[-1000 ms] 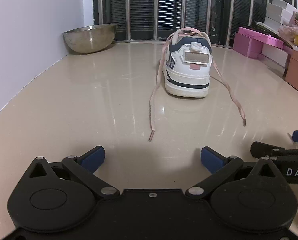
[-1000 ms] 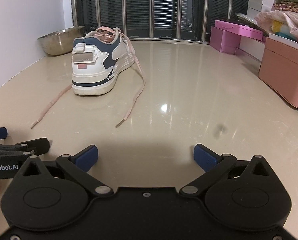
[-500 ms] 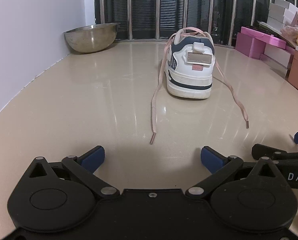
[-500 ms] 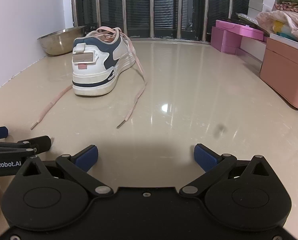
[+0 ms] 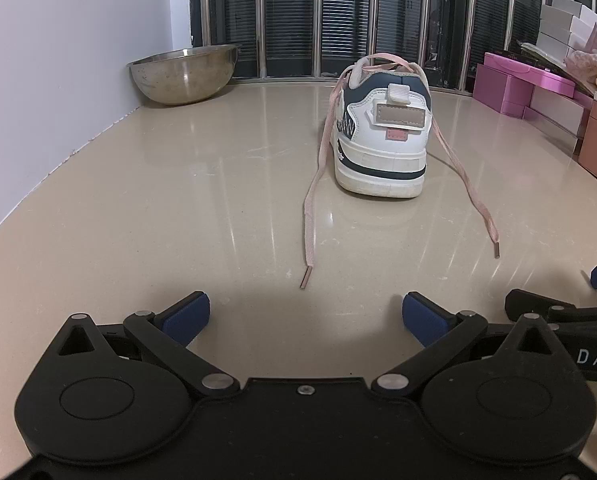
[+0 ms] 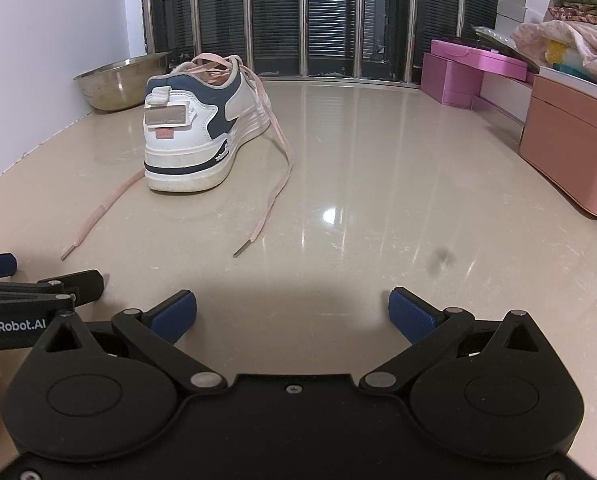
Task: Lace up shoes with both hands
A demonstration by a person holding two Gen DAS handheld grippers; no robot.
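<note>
Glossy beige stone counter [image 5: 178, 208]: white-and-navy sneaker [image 5: 382, 136] at 12 o'clock, heel facing camera, loose pink laces [image 5: 312, 208] trailing on surface; steel mixing bowl [image 5: 184, 74] at 11; pink boxes [image 6: 570, 148] at 2.

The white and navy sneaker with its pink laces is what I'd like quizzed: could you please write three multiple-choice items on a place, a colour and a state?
1. Where is the steel bowl?
A. by the white wall, left of the sneaker
B. on the pink boxes
C. between the grippers

2. What colour are the gripper finger pads?
A. red
B. blue
C. green

3. How are the laces?
A. tied in a bow
B. removed
C. loose, ends on the floor

Answers:
1 A: the steel bowl sits beside the wall, left of the white and navy sneaker.
2 B: the left gripper and right gripper have blue pads.
3 C: both pink laces trail on the floor.
</note>
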